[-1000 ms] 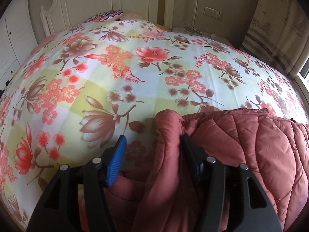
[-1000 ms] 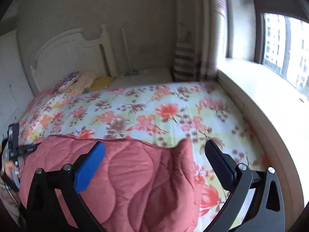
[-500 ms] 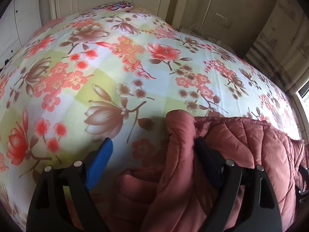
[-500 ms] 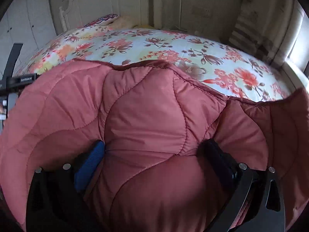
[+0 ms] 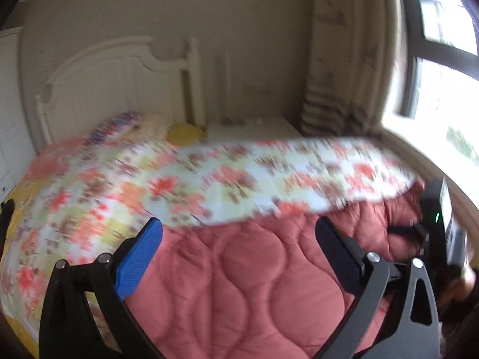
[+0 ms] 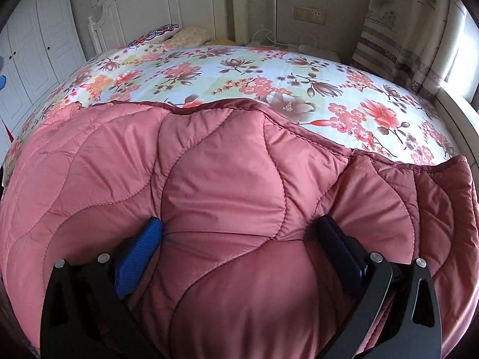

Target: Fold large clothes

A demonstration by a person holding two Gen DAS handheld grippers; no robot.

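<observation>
A dusty-pink quilted coat (image 6: 227, 185) lies spread on the flowered bed (image 6: 269, 68). My right gripper (image 6: 239, 233) is open, its fingers wide apart and pressed down into the coat, with padded fabric bulging between them. In the blurred left wrist view the coat (image 5: 239, 275) lies below my left gripper (image 5: 239, 233), which is open and holds nothing. The right gripper's black body (image 5: 434, 233) shows at the right edge of that view.
A white headboard (image 6: 155, 3) and pillows (image 6: 167, 33) are at the bed's far end. White wardrobe doors (image 6: 36, 39) stand on the left. A curtain (image 6: 398, 30) and a window ledge (image 5: 425, 155) run along the right side. A white bedside table (image 5: 251, 125) sits beside the headboard.
My left gripper let go of the coat's edge, opened wide and swung up and to the right. My right gripper came down onto the coat and stays pressed into it.
</observation>
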